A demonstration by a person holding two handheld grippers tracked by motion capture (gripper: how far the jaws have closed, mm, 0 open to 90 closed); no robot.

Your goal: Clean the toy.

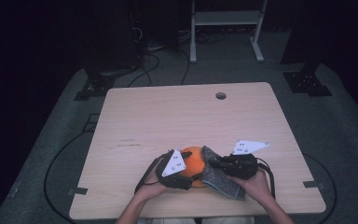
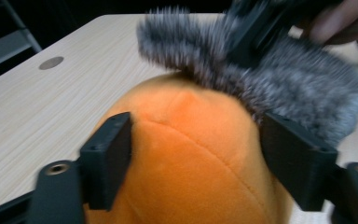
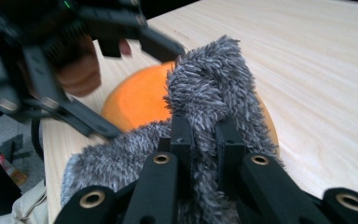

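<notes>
Roughly, largest to smallest, all placed against the ball:

Table (image 1: 177,116): pale wood; the ball sits near its front edge, between the two hands.

Ball (image 1: 193,161): orange plush, resting on the table, partly draped by the cloth on its right side.

Cloth (image 1: 219,179): grey and fuzzy; one end lies over the ball's top and right flank, the rest trails toward the front edge of the table.

Left gripper (image 2: 196,161): jaws straddle the ball, one on each flank. The left pad (image 2: 107,158) looks to touch the plush without denting it; the right jaw sits at the seam of ball and cloth. Slack rather than clamped, as far as I can judge.

Right gripper (image 3: 204,140): clenched on a fold of cloth just right of the ball, fur bunched between the jaws.

Risk 1: with the left jaws loose, a pull on the cloth could roll the ball off toward the table's front edge.

Risk 2: the pinch is on a thin fold; fur may slip through under a sharp tug.

Risk 3: the left gripper's right jaw could snag cloth against the ball and drag both.
</notes>
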